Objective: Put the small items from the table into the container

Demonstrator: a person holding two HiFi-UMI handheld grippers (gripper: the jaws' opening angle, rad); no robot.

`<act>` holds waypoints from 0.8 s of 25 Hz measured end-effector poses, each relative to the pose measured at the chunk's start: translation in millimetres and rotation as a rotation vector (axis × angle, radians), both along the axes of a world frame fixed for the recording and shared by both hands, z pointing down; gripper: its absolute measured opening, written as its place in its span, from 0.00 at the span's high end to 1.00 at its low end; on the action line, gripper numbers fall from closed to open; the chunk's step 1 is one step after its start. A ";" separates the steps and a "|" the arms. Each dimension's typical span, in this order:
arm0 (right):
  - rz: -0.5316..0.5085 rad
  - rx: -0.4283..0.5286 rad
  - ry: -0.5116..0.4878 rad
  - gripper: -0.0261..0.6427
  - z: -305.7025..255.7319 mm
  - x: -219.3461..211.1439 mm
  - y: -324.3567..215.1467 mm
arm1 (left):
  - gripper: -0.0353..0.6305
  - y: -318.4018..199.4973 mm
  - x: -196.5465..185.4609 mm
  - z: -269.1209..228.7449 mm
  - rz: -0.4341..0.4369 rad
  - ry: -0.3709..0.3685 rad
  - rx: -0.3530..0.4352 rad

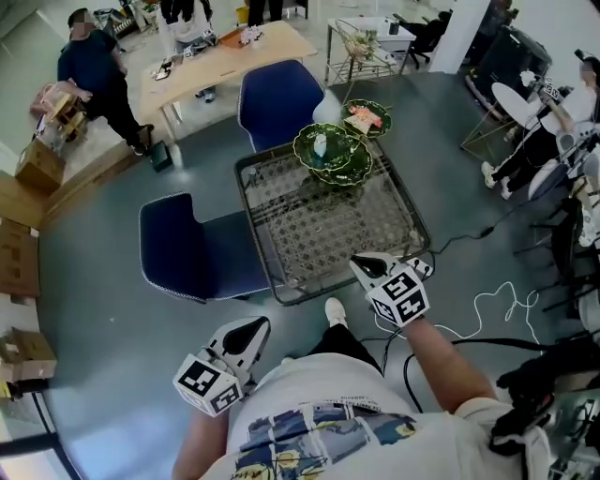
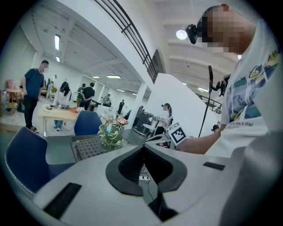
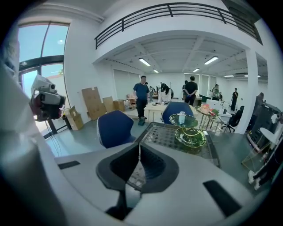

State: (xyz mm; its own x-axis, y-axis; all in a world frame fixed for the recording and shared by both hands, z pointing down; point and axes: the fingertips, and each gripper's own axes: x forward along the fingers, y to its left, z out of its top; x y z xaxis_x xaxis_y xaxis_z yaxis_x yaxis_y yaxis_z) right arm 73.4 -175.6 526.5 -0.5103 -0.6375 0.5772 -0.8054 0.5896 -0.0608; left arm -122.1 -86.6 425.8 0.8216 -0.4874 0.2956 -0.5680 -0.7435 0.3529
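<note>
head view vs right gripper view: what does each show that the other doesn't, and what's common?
Head view only: the left gripper, both marker cubes, and a white cable on the floor.
Right gripper view only: balcony railing, ceiling lights, tall window.
Both: the right gripper, mesh-top table, green tiered dish at its far end, blue chairs beside it.

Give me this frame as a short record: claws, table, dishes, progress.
left claw: shut, empty, low beside the person
right claw: shut, empty, at the table's near edge
table: wire-mesh top, mostly bare
green tiered leaf dishes: at the far edge, a small bottle in one
progress: nothing held
</note>
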 end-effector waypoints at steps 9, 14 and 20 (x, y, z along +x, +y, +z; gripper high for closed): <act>-0.053 -0.037 -0.079 0.94 7.6 -93.6 122.2 | 0.93 76.1 -40.3 27.4 0.066 -0.048 -0.039; -0.077 -0.061 -0.053 0.94 19.3 -119.0 166.4 | 0.93 102.7 -48.0 44.0 0.085 -0.055 -0.064; -0.122 -0.041 -0.041 0.94 8.3 -136.2 189.1 | 0.94 115.6 -38.8 43.5 0.123 -0.058 -0.045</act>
